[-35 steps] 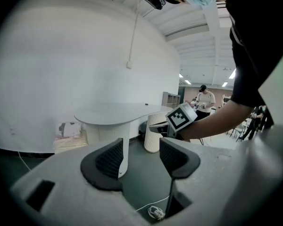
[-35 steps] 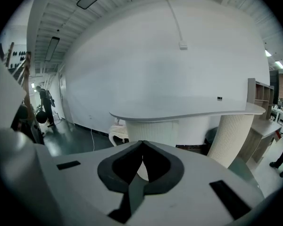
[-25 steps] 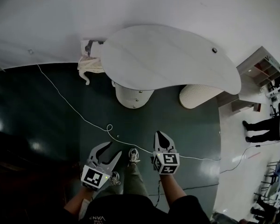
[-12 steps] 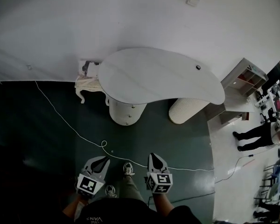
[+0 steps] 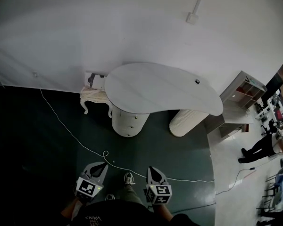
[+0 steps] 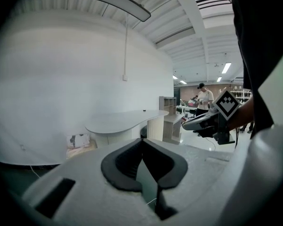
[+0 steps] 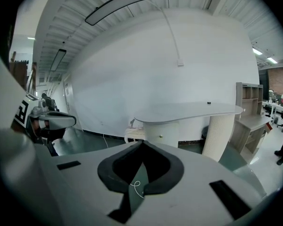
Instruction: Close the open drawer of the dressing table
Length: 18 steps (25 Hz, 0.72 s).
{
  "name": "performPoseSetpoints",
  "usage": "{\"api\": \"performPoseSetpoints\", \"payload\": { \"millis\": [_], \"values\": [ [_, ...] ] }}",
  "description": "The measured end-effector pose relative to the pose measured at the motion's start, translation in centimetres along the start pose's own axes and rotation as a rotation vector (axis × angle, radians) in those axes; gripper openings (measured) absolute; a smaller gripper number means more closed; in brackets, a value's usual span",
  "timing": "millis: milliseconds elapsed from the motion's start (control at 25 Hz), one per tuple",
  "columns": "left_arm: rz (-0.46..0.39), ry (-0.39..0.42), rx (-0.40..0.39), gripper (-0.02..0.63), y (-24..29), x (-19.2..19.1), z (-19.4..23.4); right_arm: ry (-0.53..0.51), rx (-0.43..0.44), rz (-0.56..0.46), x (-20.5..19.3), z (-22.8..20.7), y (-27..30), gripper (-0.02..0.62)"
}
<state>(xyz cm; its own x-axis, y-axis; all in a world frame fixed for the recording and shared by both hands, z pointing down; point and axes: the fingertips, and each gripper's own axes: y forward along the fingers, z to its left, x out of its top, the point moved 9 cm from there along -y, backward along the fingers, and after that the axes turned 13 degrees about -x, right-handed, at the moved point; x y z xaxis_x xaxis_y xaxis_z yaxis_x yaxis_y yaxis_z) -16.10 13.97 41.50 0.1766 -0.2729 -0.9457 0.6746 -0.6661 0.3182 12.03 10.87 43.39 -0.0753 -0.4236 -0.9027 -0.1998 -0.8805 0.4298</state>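
Head view, nearest: you stand on the dark floor [image 5: 47, 126] with both tools held low in front of you, well apart from the dressing table [image 5: 160, 88].
Left tool [image 5: 100, 166]: its jaws have just been closing and now meet tip to tip. Nothing is between them.
Right tool [image 5: 152, 171]: its jaws are together and it holds nothing.
Middle ground: a white cable [image 5: 75, 138] trails across the floor between you and the furniture.
Task item: the dressing table stands against the white wall. Its curved surface rests on a drum pedestal [image 5: 127, 124] and a ribbed pedestal [image 5: 183, 122].
Drawer: the fronts on the drum pedestal look flush, with small knobs showing. No view shows a drawer standing out.
Beside it: a small cream piece [image 5: 93, 95] sits at the left end, by the wall.
Progress, judged: the closing appears done, since neither tool is near the table.
Remaining, judged: nothing obvious. At this range a slight gap in a drawer could not be seen.
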Motion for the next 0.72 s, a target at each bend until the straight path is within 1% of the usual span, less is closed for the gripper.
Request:
{"api": "performPoseSetpoints", "payload": {
  "millis": [120,280,480,720],
  "values": [
    [0.009,-0.005,0.005,0.018,-0.8,0.2,-0.5,-0.001,-0.001,-0.001,0.1,0.3,-1.2,0.003],
    [-0.005,0.002,0.019,0.018,-1.9,1.0,-0.9,-0.004,0.000,-0.016,0.9,0.5,-2.3,0.003],
    [-0.011,0.006,0.040,0.018,-3.0,0.9,-1.3,-0.001,0.001,-0.042,1.0,0.8,-3.4,0.002],
    [-0.009,0.015,0.039,0.018,-3.5,0.8,-1.9,-0.012,0.008,-0.060,1.1,1.4,-4.0,0.002]
  ]
}}
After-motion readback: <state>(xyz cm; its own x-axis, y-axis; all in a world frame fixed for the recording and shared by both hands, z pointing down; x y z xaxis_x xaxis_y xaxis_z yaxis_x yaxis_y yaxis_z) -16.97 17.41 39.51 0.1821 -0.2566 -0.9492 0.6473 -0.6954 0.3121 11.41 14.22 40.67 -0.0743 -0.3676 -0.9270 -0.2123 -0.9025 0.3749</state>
